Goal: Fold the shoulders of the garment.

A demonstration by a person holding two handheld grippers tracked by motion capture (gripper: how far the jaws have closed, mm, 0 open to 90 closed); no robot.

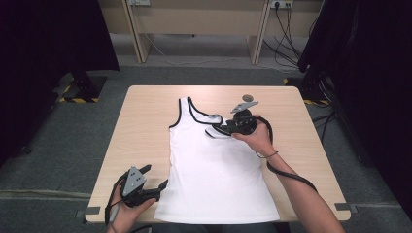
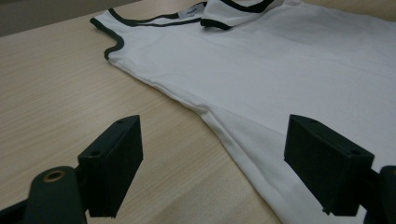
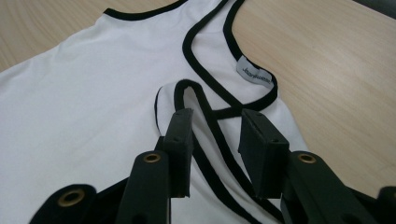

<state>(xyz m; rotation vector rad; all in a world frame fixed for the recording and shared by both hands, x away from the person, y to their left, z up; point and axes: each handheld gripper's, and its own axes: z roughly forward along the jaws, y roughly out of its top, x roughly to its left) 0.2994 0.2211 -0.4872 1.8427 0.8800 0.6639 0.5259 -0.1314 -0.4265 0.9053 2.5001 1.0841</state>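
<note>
Surface: pale wooden table [image 1: 145, 121].
Garment: white black-trimmed cotton tank top [image 1: 214, 174] lying flat, 1 strap [image 3: 196, 100] folded inward.
Right gripper [image 3: 215, 140]: jaws parted, strap loose between.
Left gripper [image 2: 212, 158]: agape beside hem.
Risk: folded strap may spring back or snag the lifting pads.

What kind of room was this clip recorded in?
Probably a lab or recording studio, not a home: a bare light wooden table on grey carpet, black curtains at both sides, and loose cables running to wall sockets behind.

A tank top [image 1: 216, 170] is spread on the table [image 1: 145, 126], its strap [image 1: 217, 130] folded back over its chest.
</note>
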